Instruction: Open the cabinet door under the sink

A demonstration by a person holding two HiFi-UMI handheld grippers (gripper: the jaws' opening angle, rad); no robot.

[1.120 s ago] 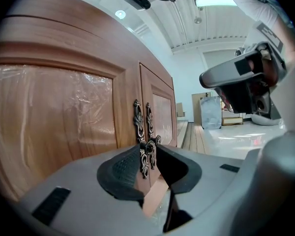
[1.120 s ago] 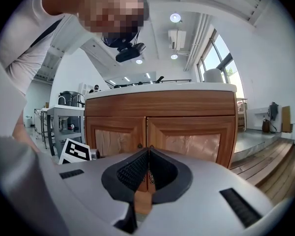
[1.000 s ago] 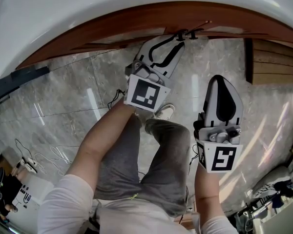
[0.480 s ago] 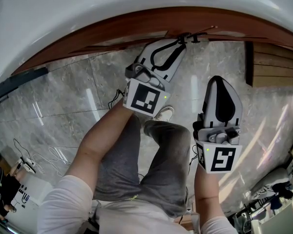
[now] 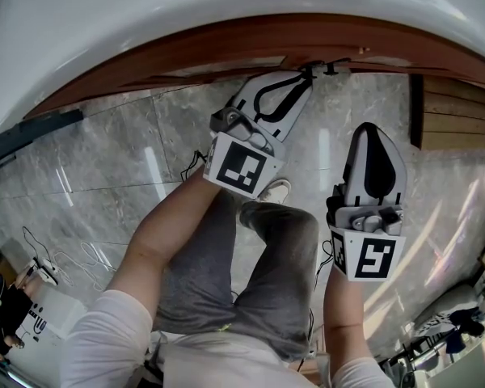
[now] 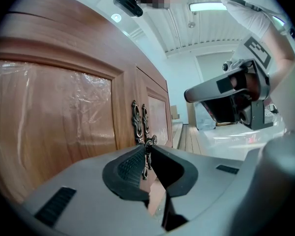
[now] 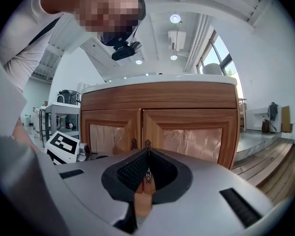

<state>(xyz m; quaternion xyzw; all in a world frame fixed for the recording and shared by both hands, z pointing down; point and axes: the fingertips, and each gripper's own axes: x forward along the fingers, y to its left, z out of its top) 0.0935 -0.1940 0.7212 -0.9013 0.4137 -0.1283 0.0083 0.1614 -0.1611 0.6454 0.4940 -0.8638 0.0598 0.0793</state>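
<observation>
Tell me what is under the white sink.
A wooden cabinet with two shut doors, each bearing an ornate handle. The doors hide its inside.

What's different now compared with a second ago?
The jaws of the left gripper have just been closing and now pinch the ornate door handle. The right gripper hangs back shut, about where it was; both cabinet doors are still closed.
</observation>
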